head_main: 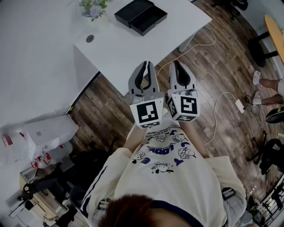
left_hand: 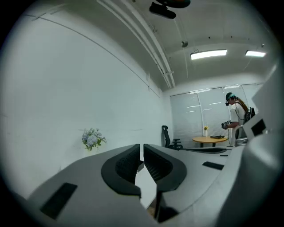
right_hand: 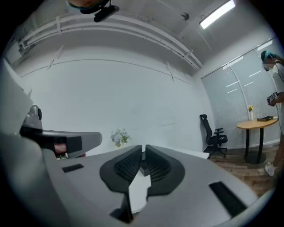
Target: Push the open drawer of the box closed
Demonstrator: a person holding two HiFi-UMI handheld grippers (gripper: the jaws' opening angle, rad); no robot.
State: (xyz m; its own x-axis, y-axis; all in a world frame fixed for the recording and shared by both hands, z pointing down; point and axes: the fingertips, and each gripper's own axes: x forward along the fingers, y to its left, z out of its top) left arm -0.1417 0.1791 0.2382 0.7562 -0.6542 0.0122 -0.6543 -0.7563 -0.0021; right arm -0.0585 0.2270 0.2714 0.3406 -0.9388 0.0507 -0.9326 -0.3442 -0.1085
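Note:
A black box (head_main: 133, 10) sits at the far end of the white table (head_main: 133, 48), its drawer (head_main: 150, 20) pulled out on the right side. My left gripper (head_main: 146, 64) and right gripper (head_main: 175, 63) hover side by side over the table's near corner, well short of the box. Both point toward it. In the left gripper view the left gripper (left_hand: 141, 146) has its jaws nearly touching with nothing between them. The right gripper (right_hand: 143, 147) looks the same in its own view. The jaws hide most of the box in both gripper views.
A small bunch of flowers (head_main: 93, 8) stands left of the box by the wall. A white cable and adapter (head_main: 239, 105) lie on the wooden floor at the right. Bags and clutter (head_main: 44, 133) sit at the left. A person (left_hand: 235, 116) stands by a round table (left_hand: 211, 140) far off.

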